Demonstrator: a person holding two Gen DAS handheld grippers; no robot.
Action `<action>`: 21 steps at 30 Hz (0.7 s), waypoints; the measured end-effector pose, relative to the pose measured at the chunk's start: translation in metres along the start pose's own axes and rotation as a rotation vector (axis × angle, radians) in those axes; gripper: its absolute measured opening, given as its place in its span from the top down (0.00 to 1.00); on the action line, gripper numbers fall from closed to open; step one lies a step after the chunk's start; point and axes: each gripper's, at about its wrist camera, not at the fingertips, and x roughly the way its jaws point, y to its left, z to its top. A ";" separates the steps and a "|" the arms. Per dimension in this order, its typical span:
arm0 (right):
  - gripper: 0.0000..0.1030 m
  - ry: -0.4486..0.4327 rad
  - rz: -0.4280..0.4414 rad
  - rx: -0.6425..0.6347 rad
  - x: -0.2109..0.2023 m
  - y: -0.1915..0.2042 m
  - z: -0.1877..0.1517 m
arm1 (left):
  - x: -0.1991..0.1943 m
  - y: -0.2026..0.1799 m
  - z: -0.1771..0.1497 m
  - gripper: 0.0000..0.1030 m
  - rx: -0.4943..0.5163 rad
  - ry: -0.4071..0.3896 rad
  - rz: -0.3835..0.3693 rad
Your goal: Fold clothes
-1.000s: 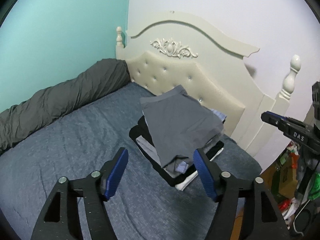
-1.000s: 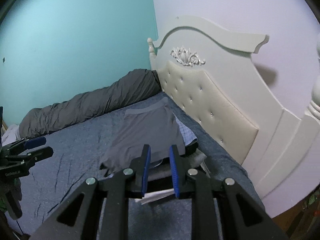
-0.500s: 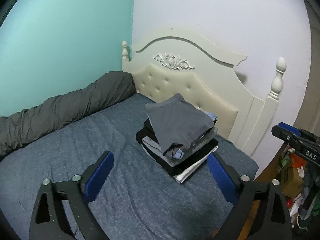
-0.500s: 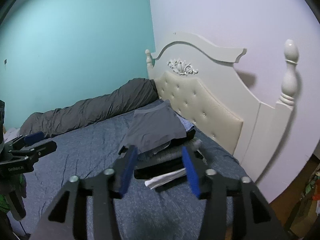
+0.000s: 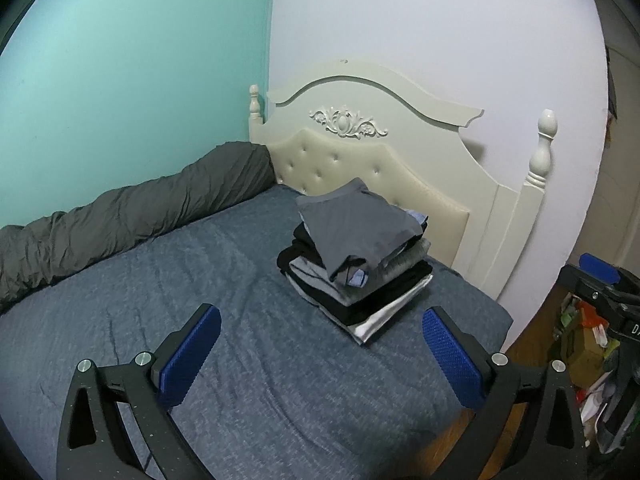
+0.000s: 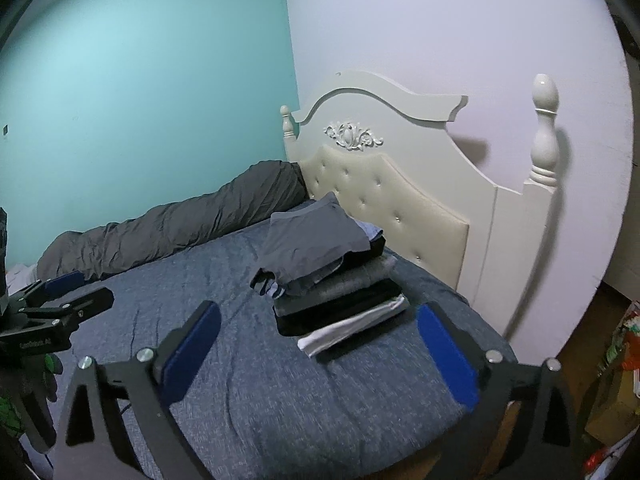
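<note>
Bed (image 5: 240,320) held stack (image 5: 356,264); both tongs, left (image 5: 320,354) & right (image 6: 318,350), gaped empty. Best square grey top piece (image 6: 312,248) w/ stack edges.

Both views are lit dimly and evenly by indoor light with a cool, bluish cast. A brighter patch is seen on the teal wall (image 5: 132,64) at upper left, fading toward the corner. Soft shadows are thrown rightward onto the pale wall (image 6: 460,40) by the headboard (image 6: 384,120) and its post (image 6: 544,136) — the source is thus placed to the left. Strong fisheye bending is shown at the edges, and each frame is ringed by a black vignette. Fine grain is visible throughout. The stack of clothes (image 6: 340,280) is rendered slightly smeared in the right wrist view — sharper in the left. No glare is noted.
</note>
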 end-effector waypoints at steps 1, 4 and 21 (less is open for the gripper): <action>0.00 -0.004 -0.007 0.005 -0.003 0.000 -0.003 | -0.003 0.000 -0.002 0.00 0.006 -0.003 0.000; 0.00 -0.004 -0.013 0.016 -0.009 0.001 -0.010 | -0.011 0.001 -0.009 0.00 0.005 -0.009 -0.007; 0.00 -0.032 -0.026 0.045 -0.036 0.016 -0.040 | -0.032 -0.001 -0.035 0.00 0.002 -0.021 -0.019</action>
